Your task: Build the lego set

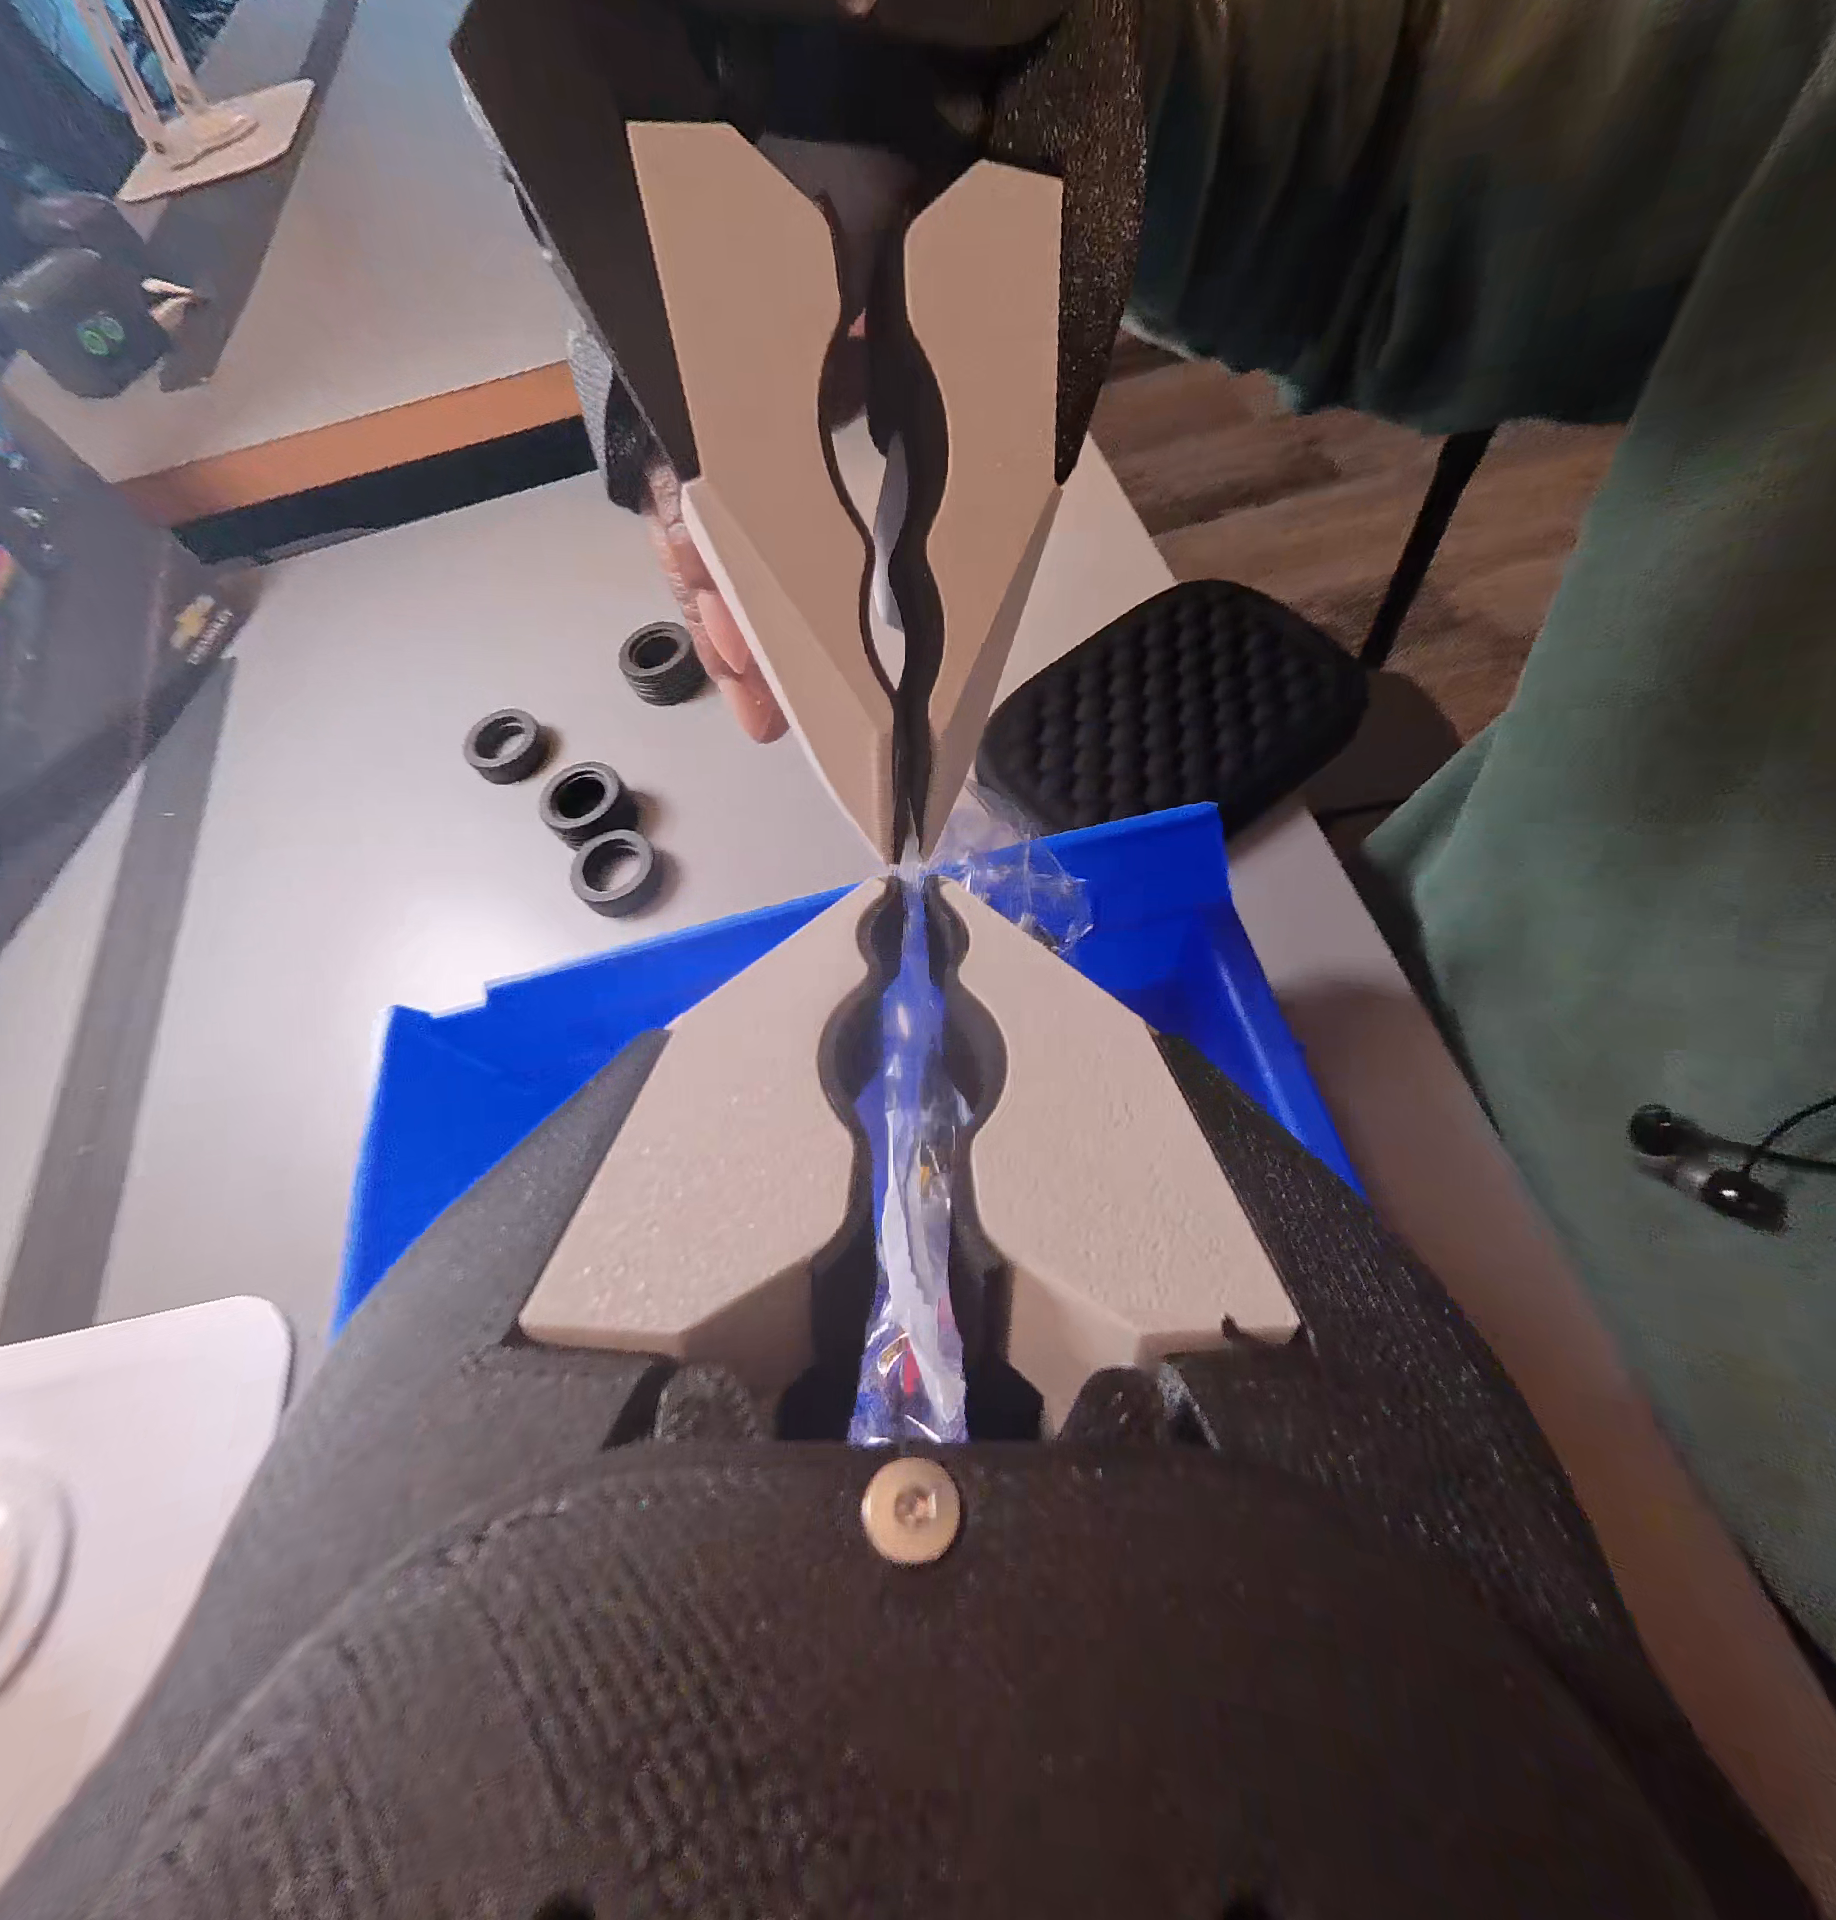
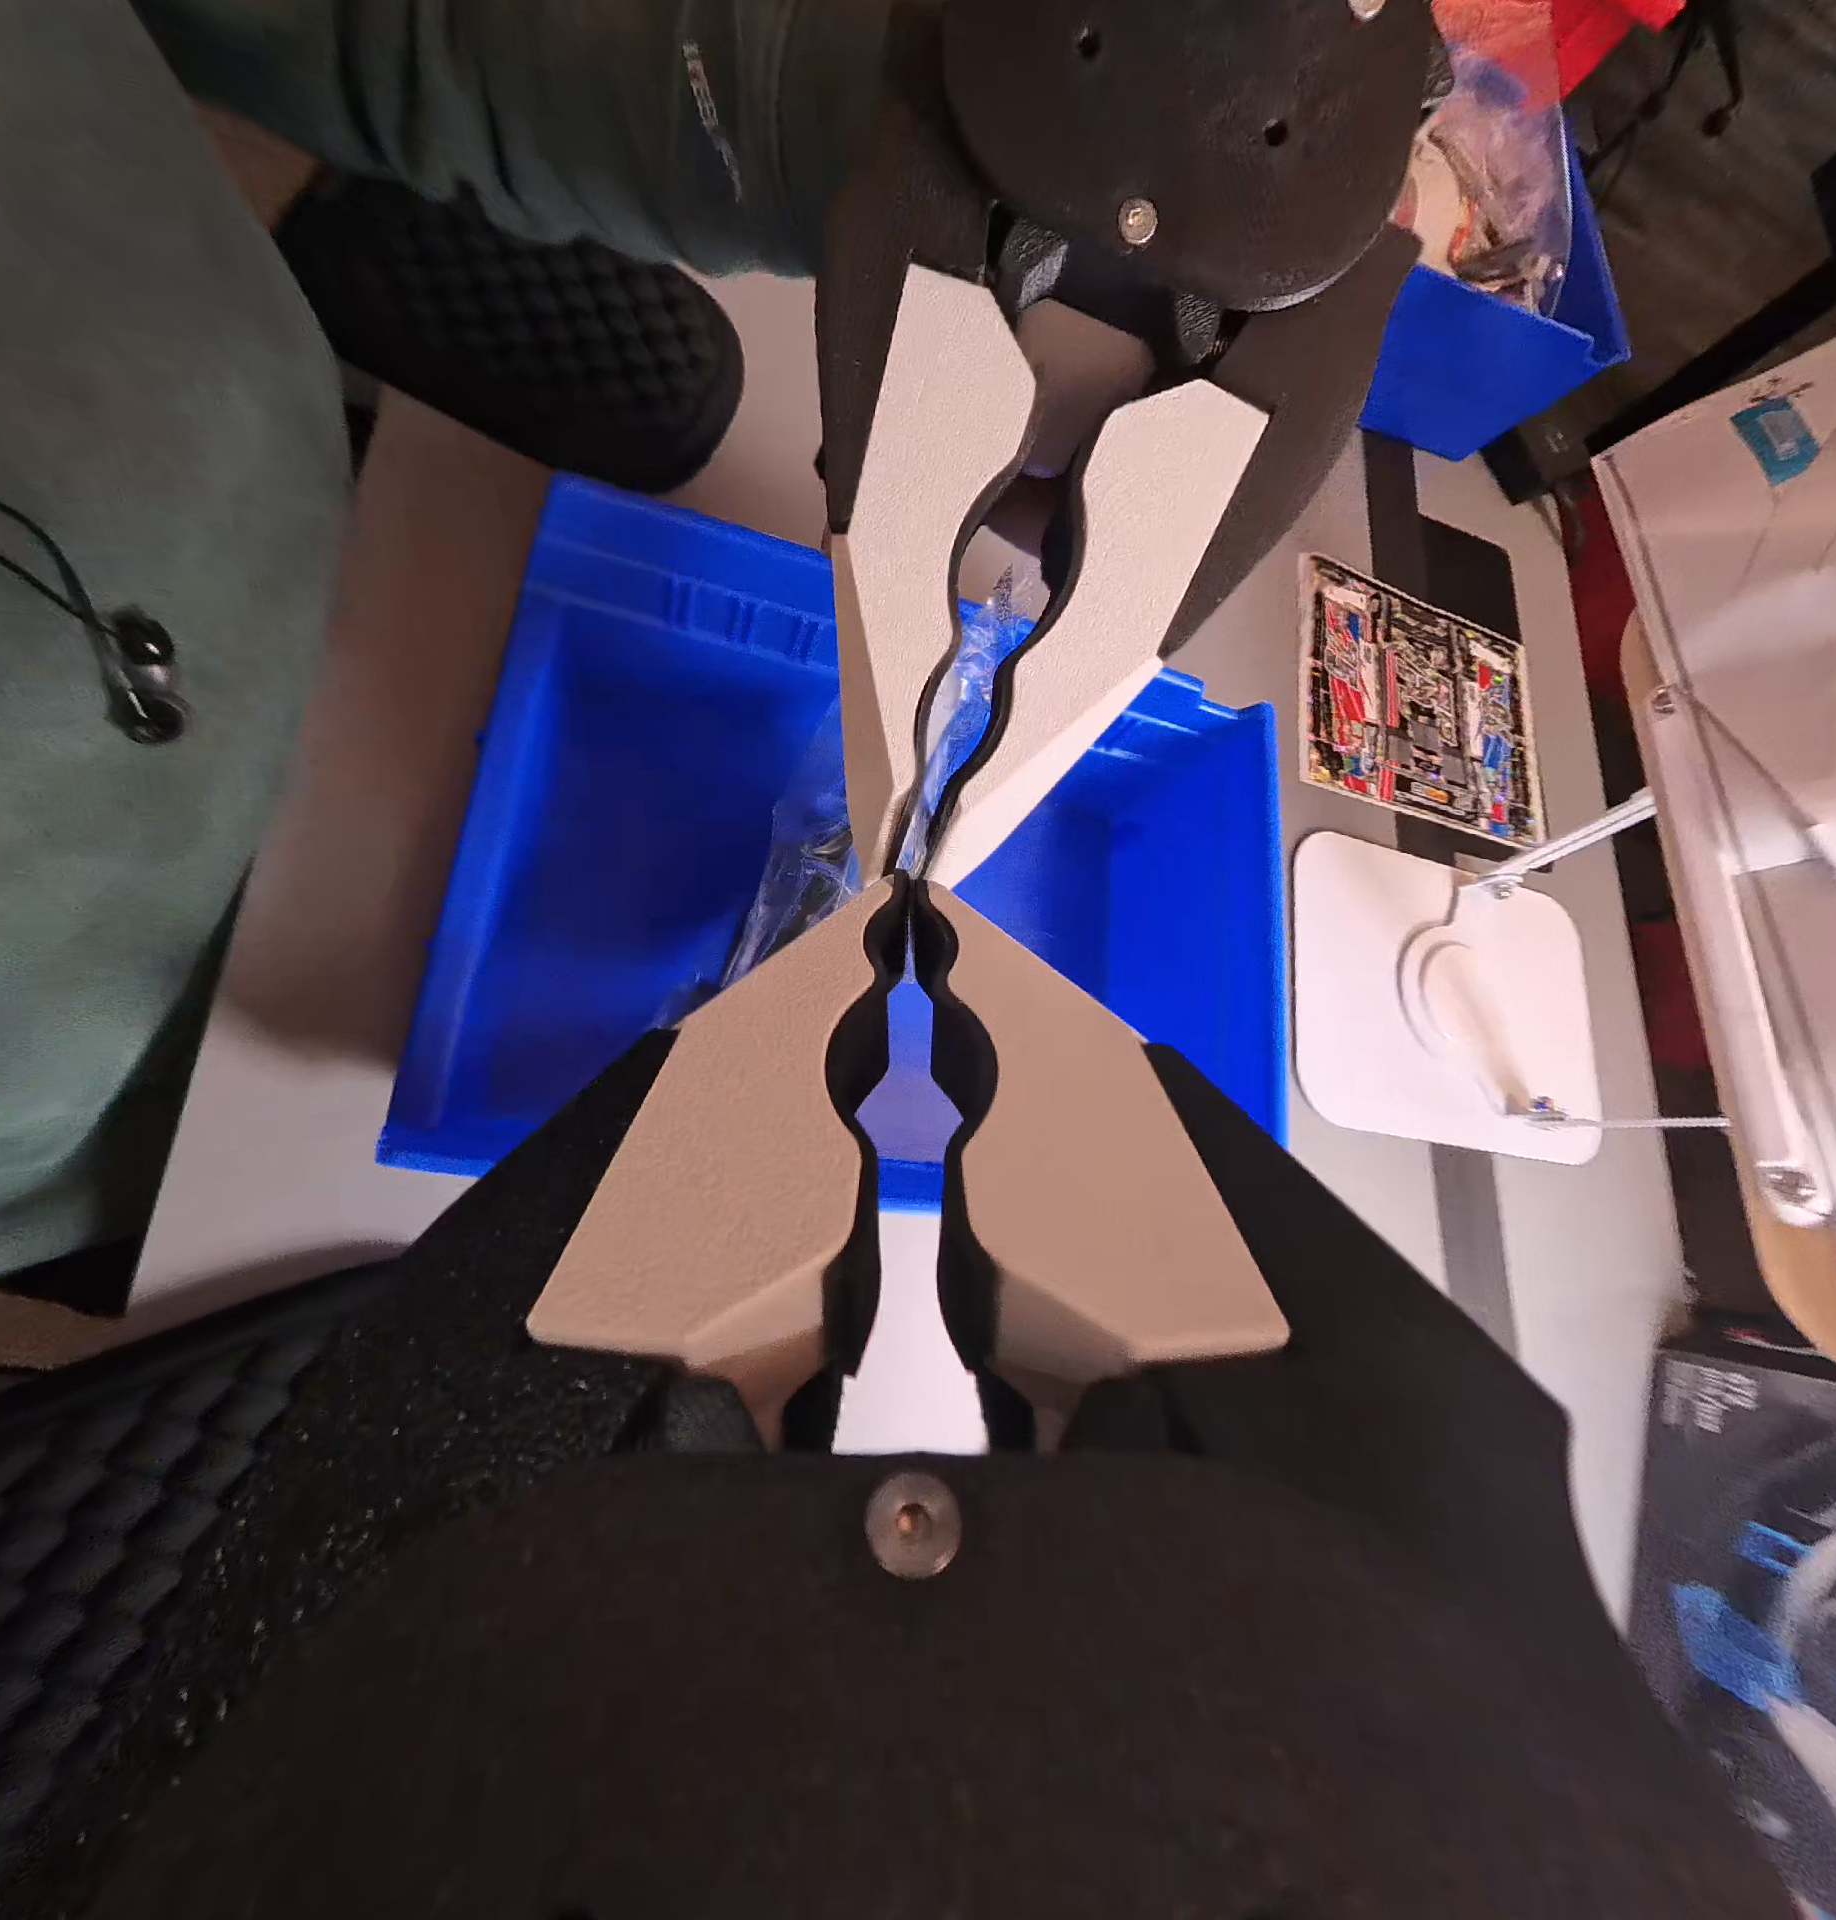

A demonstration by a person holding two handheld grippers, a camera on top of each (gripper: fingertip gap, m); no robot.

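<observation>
A clear plastic bag of Lego parts (image 1: 1028,883) is held over an open blue bin (image 1: 478,1091). My left gripper (image 1: 906,885) is shut on it, and the bag runs back between its fingers. My right gripper (image 1: 909,850) comes in from above, tip to tip with the left, and is shut on the same bag edge. In the right wrist view, my right gripper (image 2: 909,896) and left gripper (image 2: 909,857) meet over the bin (image 2: 633,831). The bag (image 2: 800,883) hangs down into the bin. Several black tyres (image 1: 587,800) lie on the table.
A sticker sheet (image 2: 1413,707) and a white stand base (image 2: 1444,997) lie right of the bin. A second blue bin (image 2: 1465,364) holds more bags. A black chair armrest (image 1: 1174,696) and a person in green sit at the table edge. My two grippers' fingertips are within a few centimetres of each other.
</observation>
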